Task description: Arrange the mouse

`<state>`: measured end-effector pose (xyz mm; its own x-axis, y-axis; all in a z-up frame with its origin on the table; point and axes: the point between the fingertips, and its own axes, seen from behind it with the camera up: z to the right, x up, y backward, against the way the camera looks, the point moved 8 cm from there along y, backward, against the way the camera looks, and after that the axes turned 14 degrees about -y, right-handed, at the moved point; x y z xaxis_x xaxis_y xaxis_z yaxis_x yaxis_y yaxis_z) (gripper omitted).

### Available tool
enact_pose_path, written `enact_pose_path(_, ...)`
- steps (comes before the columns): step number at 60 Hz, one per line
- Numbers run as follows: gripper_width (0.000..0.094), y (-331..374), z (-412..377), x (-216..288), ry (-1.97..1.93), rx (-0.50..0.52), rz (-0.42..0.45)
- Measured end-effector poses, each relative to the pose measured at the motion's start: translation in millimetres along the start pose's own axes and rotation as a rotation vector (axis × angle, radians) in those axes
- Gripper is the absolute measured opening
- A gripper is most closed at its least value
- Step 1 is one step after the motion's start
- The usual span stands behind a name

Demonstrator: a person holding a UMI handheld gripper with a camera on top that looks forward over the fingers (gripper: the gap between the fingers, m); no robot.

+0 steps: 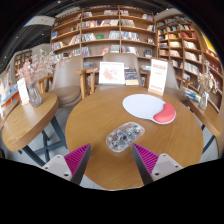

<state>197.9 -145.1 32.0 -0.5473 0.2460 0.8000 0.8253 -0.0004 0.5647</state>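
Seemingly, in the gripper view, the gripper [111,160] is held low over a round wooden table [90,120], its two fingers spread wide with the pink pads [76,157] facing inward and nothing caught between them. The mouse [125,136], pale and patterned, lies on the bare wood just ahead of the fingers and roughly in line with the gap, so a straight approach is suggested. Beyond it, to the right, a white and red mouse mat [153,108] is laid flat; the mouse is judged to belong there. Bookshelves [110,30] are seen behind.
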Motion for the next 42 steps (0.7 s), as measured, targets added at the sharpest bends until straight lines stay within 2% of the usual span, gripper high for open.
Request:
enact_pose_path(37, 0.0854, -67, -3, 49, 0.01, -0.004, -0.04)
enact_pose_path(42, 0.0814, -72, -2, 52, 0.009, -0.007, -0.037)
